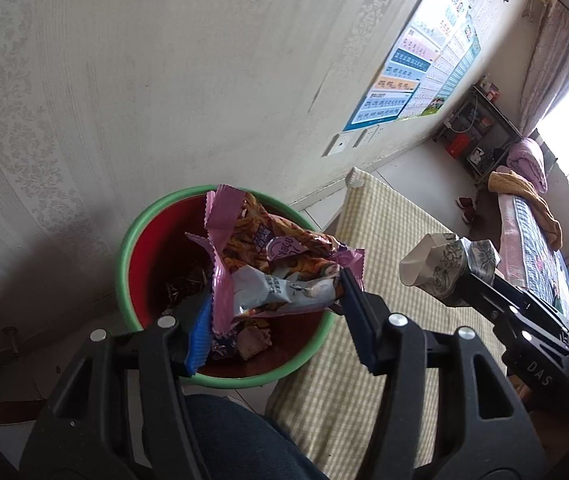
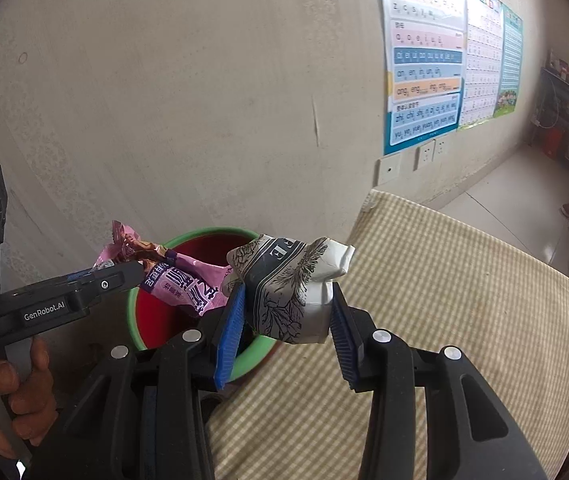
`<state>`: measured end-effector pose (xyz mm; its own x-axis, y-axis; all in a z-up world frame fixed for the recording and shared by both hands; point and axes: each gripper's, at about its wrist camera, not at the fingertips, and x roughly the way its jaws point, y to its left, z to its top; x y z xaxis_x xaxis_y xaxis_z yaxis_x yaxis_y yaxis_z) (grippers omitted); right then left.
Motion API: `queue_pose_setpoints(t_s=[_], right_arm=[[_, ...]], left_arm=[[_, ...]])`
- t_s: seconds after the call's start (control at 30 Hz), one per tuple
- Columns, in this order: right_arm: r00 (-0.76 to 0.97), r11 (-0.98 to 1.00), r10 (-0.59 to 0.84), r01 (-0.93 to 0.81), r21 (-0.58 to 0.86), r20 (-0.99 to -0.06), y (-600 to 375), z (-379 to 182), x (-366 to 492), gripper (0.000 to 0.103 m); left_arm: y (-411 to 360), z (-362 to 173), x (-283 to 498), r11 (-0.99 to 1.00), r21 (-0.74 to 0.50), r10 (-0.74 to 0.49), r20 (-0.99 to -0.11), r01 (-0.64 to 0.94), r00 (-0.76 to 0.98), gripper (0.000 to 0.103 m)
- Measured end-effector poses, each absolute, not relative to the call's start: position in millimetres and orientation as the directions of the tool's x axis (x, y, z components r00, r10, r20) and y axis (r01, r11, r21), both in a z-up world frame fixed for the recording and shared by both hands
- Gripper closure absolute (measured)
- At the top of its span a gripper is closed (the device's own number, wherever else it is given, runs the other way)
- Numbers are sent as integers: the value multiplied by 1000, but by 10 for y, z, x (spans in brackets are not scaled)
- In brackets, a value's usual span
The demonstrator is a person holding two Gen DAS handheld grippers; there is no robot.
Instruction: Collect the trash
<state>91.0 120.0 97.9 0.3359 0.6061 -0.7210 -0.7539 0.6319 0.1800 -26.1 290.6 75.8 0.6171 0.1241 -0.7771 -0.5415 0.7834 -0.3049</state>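
Bin (image 1: 132, 240) position relative to the 2 tools decides the drop: the left tool (image 1: 274, 308) hangs directly over the open mouth, while the right tool (image 2: 286, 320) sits off to the bin's right, above the near rim and the edge of the checked cloth (image 2: 464, 280). Left tool is clamped on a bundle of snack wrappers (image 1: 268, 264), which crosses between the pads with its long axis slanting up and away over the bin. Right tool is clamped on a crumpled paper carton (image 2: 284, 284), upright between the pads, its torn top flaring above them. Left hand (image 2: 8, 392) is therefore nearer a clean release; judgement: the right must shift further left over the mouth first, or the carton may land on the rim or cloth. Materials: wrappers are thin glossy film, pink and orange, with crimped edges, light and likely to flutter; carton is stiff printed paper, grey floral pattern, dented. Bin is smooth plastic, red inside, green rim, already holding scraps. Cloth is soft, yellow-white weave.
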Motion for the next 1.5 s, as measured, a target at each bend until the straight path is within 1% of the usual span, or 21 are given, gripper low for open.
queue_pose_setpoints(t_s=[0.27, 0.53, 0.67, 0.73, 0.77, 0.8, 0.83, 0.9, 1.0, 1.27, 1.5], right_arm=[[288, 575, 614, -801, 166, -735, 1720, 879, 799, 63], [250, 550, 595, -820, 160, -764, 2048, 656, 781, 62], [233, 542, 580, -826, 157, -781, 2159, 543, 794, 62], [229, 543, 572, -826, 154, -787, 2176, 508, 795, 58], [229, 544, 571, -825, 154, -788, 2174, 499, 801, 54], [231, 546, 570, -824, 153, -788, 2166, 493, 808, 49], [233, 549, 569, -822, 153, -789, 2158, 491, 813, 48], [235, 554, 567, -819, 154, -789, 2123, 498, 818, 43], [245, 563, 562, -813, 148, -790, 2058, 535, 816, 40], [289, 598, 562, -789, 140, -775, 1752, 706, 807, 35], [354, 663, 551, -736, 139, -755, 1185, 868, 817, 32]], left_arm=[[3263, 662, -442, 736, -307, 161, -787, -604, 596, 48], [3439, 543, -489, 713, -276, 197, -803, -645, 562, 48], [3500, 475, -476, 701, -276, 196, -812, -658, 550, 46], [3525, 455, -481, 690, -279, 200, -814, -668, 546, 40], [3539, 448, -494, 686, -281, 201, -813, -671, 546, 38], [3546, 446, -502, 683, -283, 203, -813, -673, 547, 33], [3546, 449, -510, 681, -283, 205, -811, -675, 547, 27], [3547, 462, -513, 678, -285, 211, -807, -677, 551, 19], [3524, 506, -524, 678, -284, 220, -802, -678, 556, 12], [3292, 686, -477, 707, -288, 215, -782, -646, 585, 6], [2754, 808, -278, 773, -294, 162, -766, -562, 622, 6]])
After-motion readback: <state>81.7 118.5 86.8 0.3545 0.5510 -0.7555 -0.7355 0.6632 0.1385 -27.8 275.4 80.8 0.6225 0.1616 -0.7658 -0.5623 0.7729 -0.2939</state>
